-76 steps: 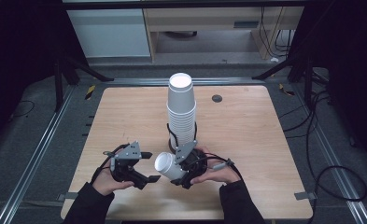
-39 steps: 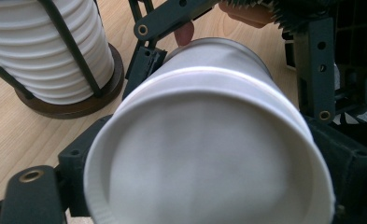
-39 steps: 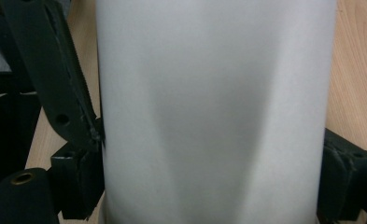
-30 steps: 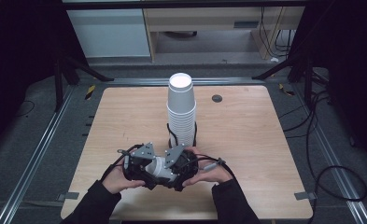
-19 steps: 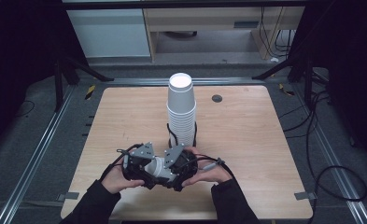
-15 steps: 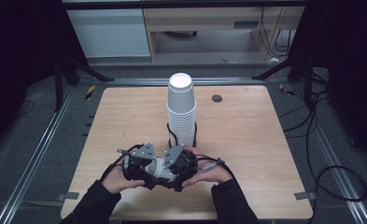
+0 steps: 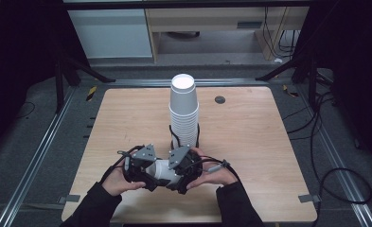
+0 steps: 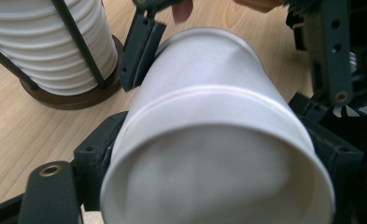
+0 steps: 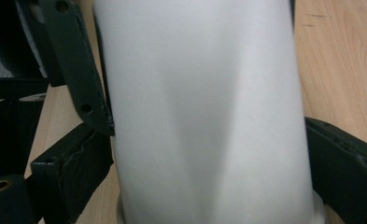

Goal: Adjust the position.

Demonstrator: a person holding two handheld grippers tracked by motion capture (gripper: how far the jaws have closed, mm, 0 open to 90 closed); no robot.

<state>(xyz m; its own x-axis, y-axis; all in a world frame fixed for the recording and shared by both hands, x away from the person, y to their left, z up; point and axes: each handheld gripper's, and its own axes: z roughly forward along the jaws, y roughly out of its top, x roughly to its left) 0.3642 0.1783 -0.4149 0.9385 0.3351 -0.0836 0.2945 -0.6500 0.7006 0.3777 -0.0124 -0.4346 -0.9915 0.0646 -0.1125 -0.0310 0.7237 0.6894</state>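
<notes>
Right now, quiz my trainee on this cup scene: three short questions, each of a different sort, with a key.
1. True or false: the white paper cup lies on its side between the left gripper and the right gripper.
2. Multiple choice: where does the stack of cups stand? A) on the floor beside the table; B) in a dark wire holder near the table's middle; C) in the person's right hand.
3. Fill in: in the left gripper view, the cup's ____ end faces the camera.

Key
1. True; both grippers' jaws press its sides.
2. B.
3. Open; its rim is nearest.
</notes>
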